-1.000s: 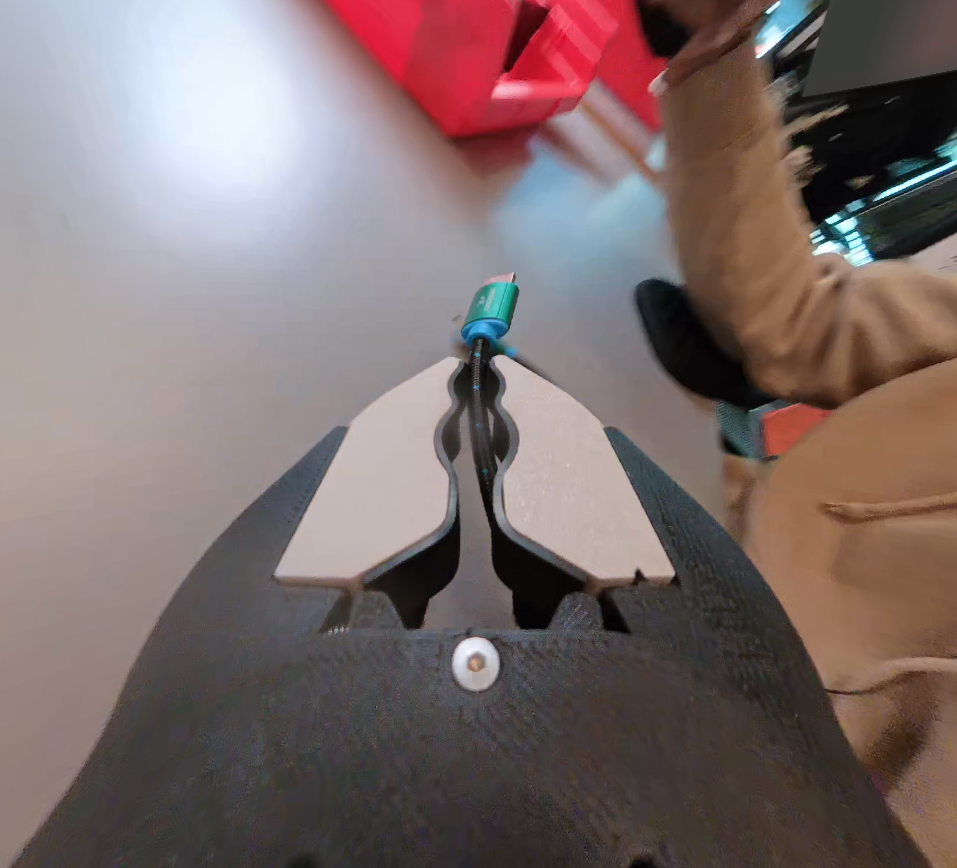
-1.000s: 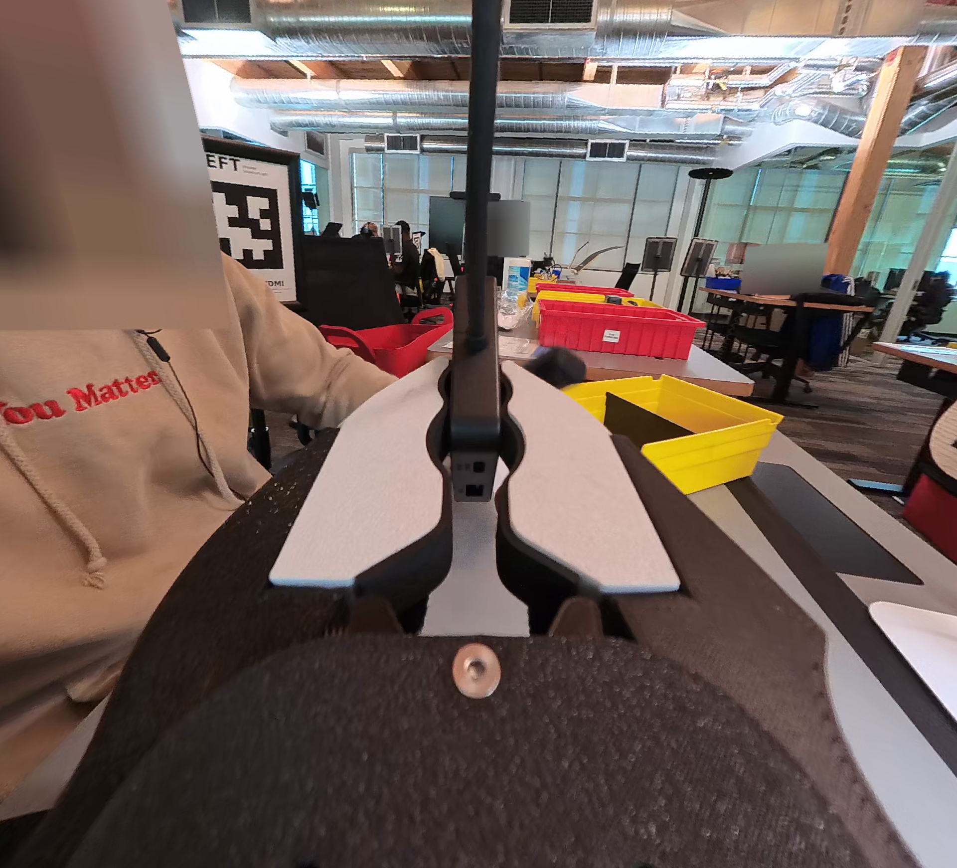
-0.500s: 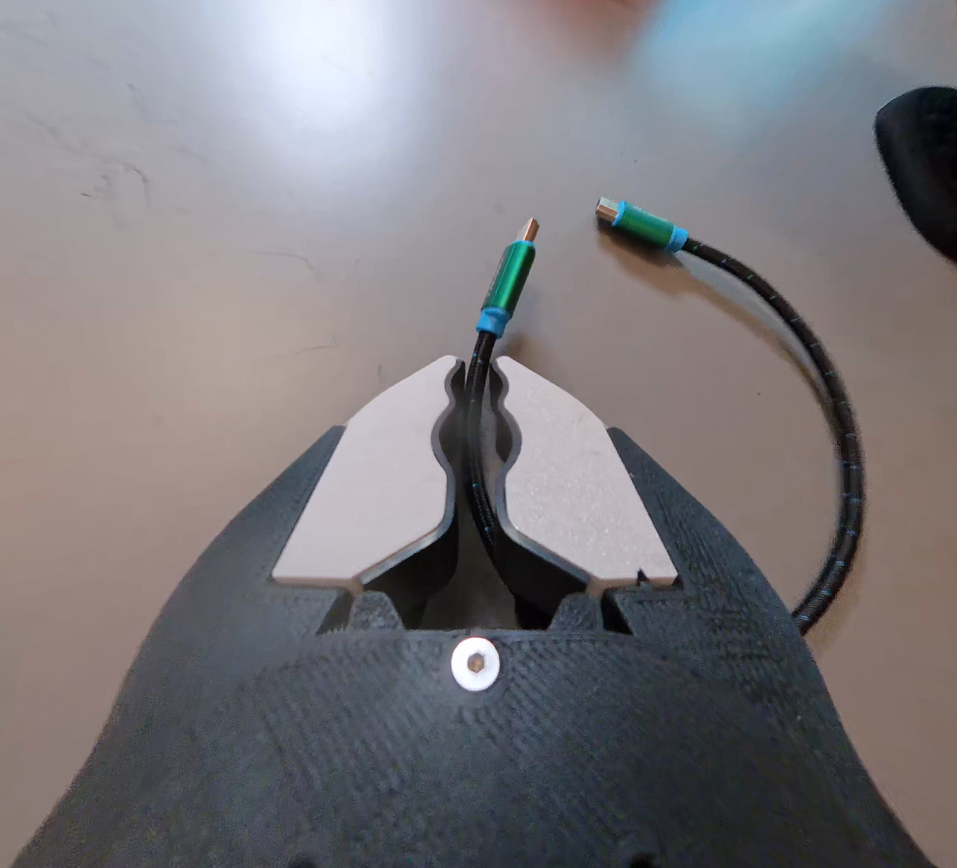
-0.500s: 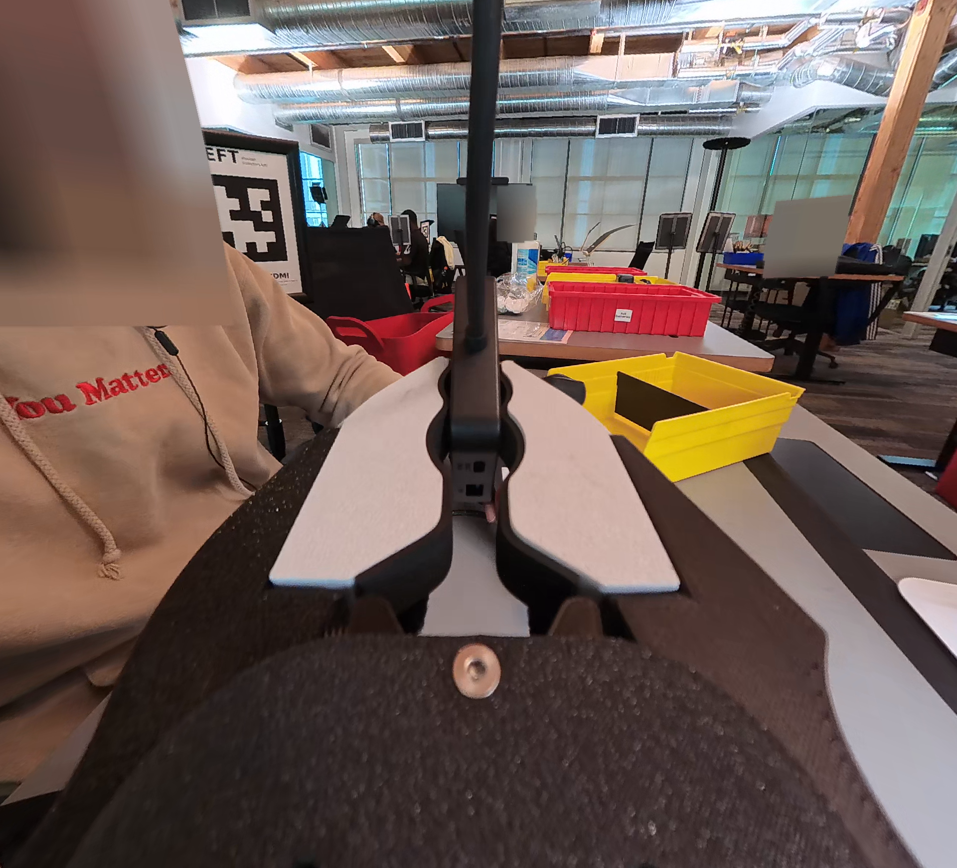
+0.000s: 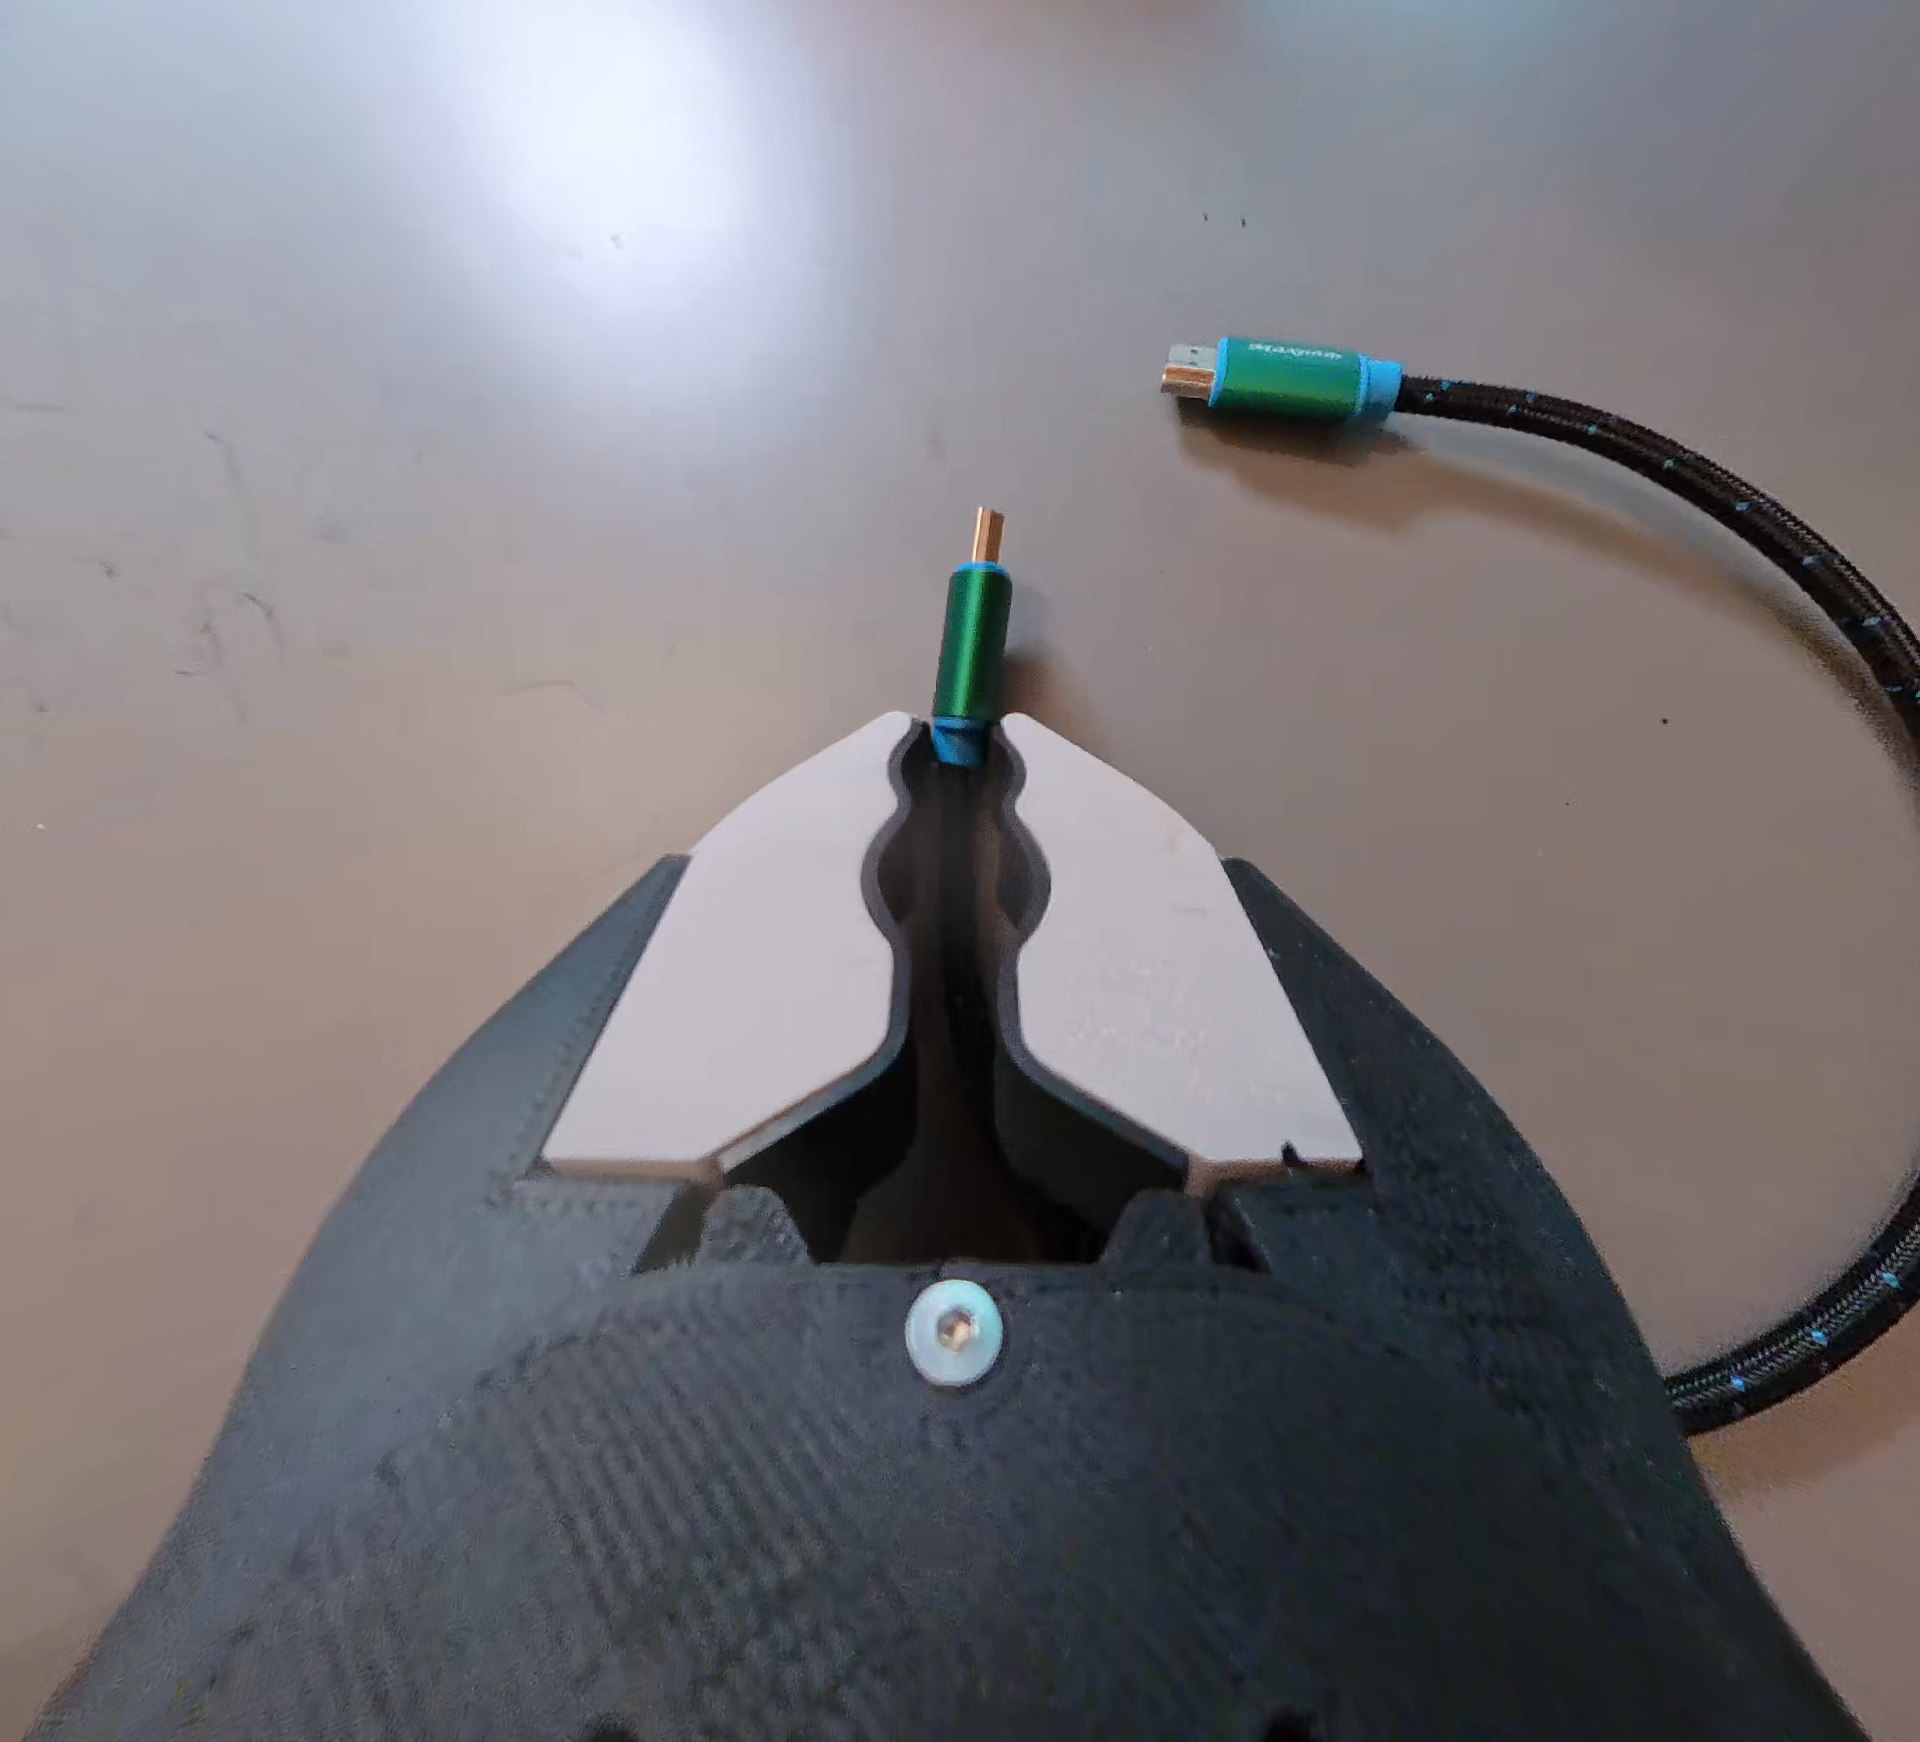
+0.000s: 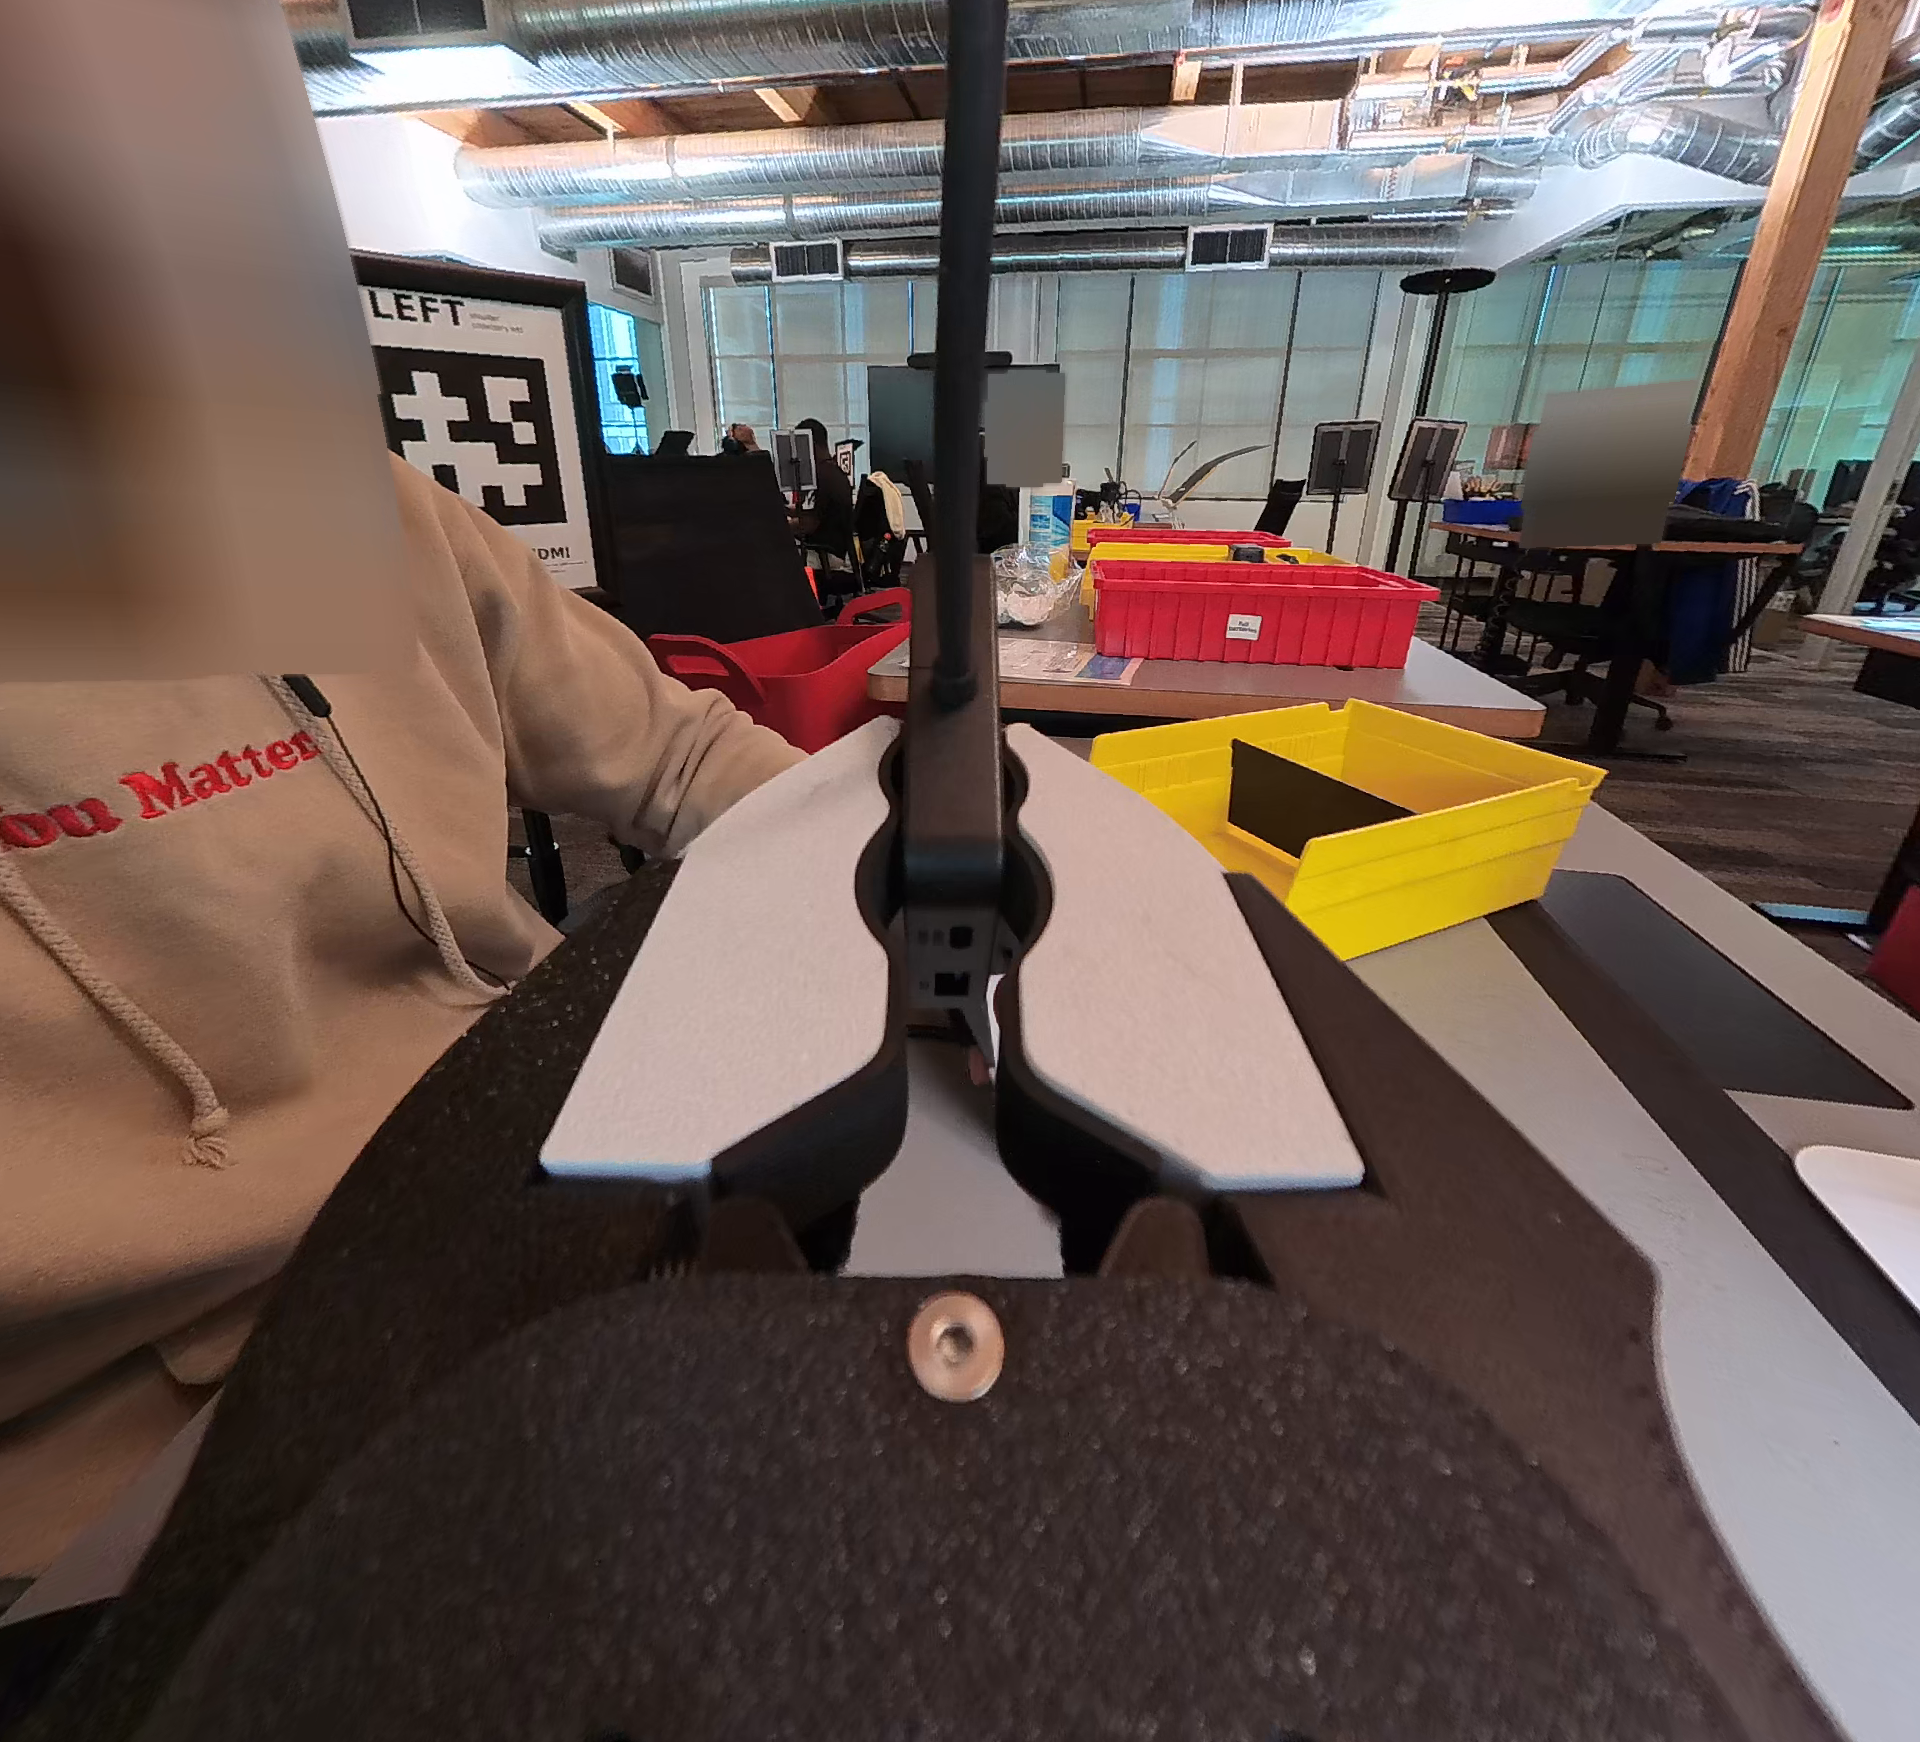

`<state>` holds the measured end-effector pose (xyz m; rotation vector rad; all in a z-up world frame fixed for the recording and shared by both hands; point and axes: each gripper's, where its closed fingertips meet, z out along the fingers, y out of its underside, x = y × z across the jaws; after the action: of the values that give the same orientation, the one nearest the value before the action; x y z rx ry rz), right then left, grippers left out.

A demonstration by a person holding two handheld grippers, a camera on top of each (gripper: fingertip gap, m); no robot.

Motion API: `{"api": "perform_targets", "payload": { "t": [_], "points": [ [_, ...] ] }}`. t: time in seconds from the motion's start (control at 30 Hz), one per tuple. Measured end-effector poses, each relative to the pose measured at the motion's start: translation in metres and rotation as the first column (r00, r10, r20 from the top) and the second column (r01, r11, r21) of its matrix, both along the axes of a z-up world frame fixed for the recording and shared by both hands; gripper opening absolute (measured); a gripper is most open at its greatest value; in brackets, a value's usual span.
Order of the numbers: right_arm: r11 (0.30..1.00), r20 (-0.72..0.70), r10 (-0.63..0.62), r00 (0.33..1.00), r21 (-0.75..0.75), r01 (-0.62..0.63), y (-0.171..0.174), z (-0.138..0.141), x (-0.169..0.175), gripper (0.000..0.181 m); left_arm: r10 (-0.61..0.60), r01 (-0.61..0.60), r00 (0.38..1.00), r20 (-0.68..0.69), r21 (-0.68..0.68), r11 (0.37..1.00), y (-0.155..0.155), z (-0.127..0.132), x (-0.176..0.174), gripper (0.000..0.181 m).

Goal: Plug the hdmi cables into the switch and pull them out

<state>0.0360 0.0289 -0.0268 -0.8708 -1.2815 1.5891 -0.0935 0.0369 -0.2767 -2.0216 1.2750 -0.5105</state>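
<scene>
Step in hand: as I judge it, between a pull-out and the next plug-in; no plug sits in the switch's visible ports.
Left tongs (image 5: 961, 742): clenched on the blue collar of a green HDMI plug (image 5: 971, 640), gold tip pointing to 12 o'clock above the grey surface (image 5: 416, 445).
Second HDMI plug (image 5: 1283, 380): lies loose on the surface at 2 o'clock from the held one, well apart, its black braided cable (image 5: 1766, 549) curving round to 4 o'clock.
Right tongs (image 6: 951, 736): clamped on the black switch (image 6: 951, 819), held on edge, its own black lead (image 6: 971, 238) rising to 12 o'clock.
Next move: the held plug must be turned towards the switch and lined up squarely with a port; the flat tip allows only one orientation.
Left wrist view only: both plugs, the cable.
Right wrist view only: the switch, two small openings on its near end, a yellow bin (image 6: 1351, 819) at 2 o'clock, the person's tan hoodie (image 6: 260, 913) at 9 o'clock.
</scene>
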Motion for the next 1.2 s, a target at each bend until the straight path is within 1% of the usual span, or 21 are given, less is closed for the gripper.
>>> {"api": "perform_targets", "payload": {
  "t": [0.03, 0.1, 0.17, 0.2, 0.3, 0.4, 0.5, 0.6, 0.67, 0.8, 0.9, 0.97, 1.2],
  "points": [
    [1.000, 0.002, -0.001, 1.000, -0.001, 0.001, 0.000, -0.001, 0.000, 0.014, 0.001, -0.001, 1.000, 0.010, -0.010, 1.000, -0.001, 0.001, 0.001, 0.011],
    [1.000, 0.024, -0.015, 1.000, 0.002, 0.015, 0.003, -0.005, -0.002, 0.014, 0.014, -0.006, 0.997, 0.071, -0.107, 0.994, -0.007, 0.009, 0.005, 0.011],
    [0.999, 0.079, -0.047, 0.996, 0.012, 0.047, 0.008, -0.014, -0.006, 0.014, 0.039, -0.011, 0.989, 0.143, -0.192, 0.981, -0.009, 0.027, 0.006, 0.011],
    [0.999, 0.121, -0.052, 0.991, 0.014, 0.050, 0.010, -0.021, -0.008, 0.013, 0.042, -0.005, 0.987, 0.156, -0.231, 0.973, -0.010, 0.036, 0.005, 0.011],
    [0.997, 0.271, -0.081, 0.959, 0.038, 0.074, 0.014, -0.046, -0.016, 0.013, 0.034, 0.029, 0.976, 0.216, -0.282, 0.959, -0.011, 0.071, 0.011, 0.010],
    [0.994, 0.376, -0.109, 0.920, 0.067, 0.090, 0.017, -0.068, -0.025, 0.013, -0.016, 0.080, 0.978, 0.206, -0.306, 0.949, -0.009, 0.096, 0.023, 0.010],
    [0.992, 0.450, -0.123, 0.885, 0.085, 0.094, 0.019, -0.086, -0.033, 0.013, -0.085, 0.138, 0.981, 0.175, -0.319, 0.938, -0.008, 0.109, 0.040, 0.010],
    [0.990, 0.517, -0.136, 0.845, 0.106, 0.095, 0.021, -0.104, -0.039, 0.013, -0.124, 0.152, 0.987, 0.105, -0.321, 0.935, -0.002, 0.103, 0.050, 0.011],
    [0.987, 0.560, -0.156, 0.814, 0.128, 0.101, 0.024, -0.115, -0.040, 0.013, -0.129, 0.142, 0.990, 0.062, -0.323, 0.936, 0.001, 0.092, 0.049, 0.011],
    [0.986, 0.616, -0.154, 0.773, 0.144, 0.082, 0.023, -0.131, -0.048, 0.013, -0.137, 0.142, 0.990, 0.037, -0.351, 0.926, 0.001, 0.077, 0.043, 0.011],
    [0.982, 0.634, -0.173, 0.754, 0.173, 0.080, 0.024, -0.140, -0.054, 0.013, -0.151, 0.165, 0.986, 0.066, -0.383, 0.909, -0.002, 0.075, 0.039, 0.010],
    [0.981, 0.636, -0.171, 0.752, 0.179, 0.072, 0.023, -0.144, -0.058, 0.013, -0.159, 0.179, 0.984, 0.082, -0.406, 0.896, -0.005, 0.075, 0.036, 0.010],
    [0.984, 0.639, -0.133, 0.758, 0.179, 0.022, 0.011, -0.149, -0.070, 0.013, -0.220, 0.210, 0.975, 0.030, -0.456, 0.865, -0.017, 0.062, 0.031, 0.010]
  ]
}}
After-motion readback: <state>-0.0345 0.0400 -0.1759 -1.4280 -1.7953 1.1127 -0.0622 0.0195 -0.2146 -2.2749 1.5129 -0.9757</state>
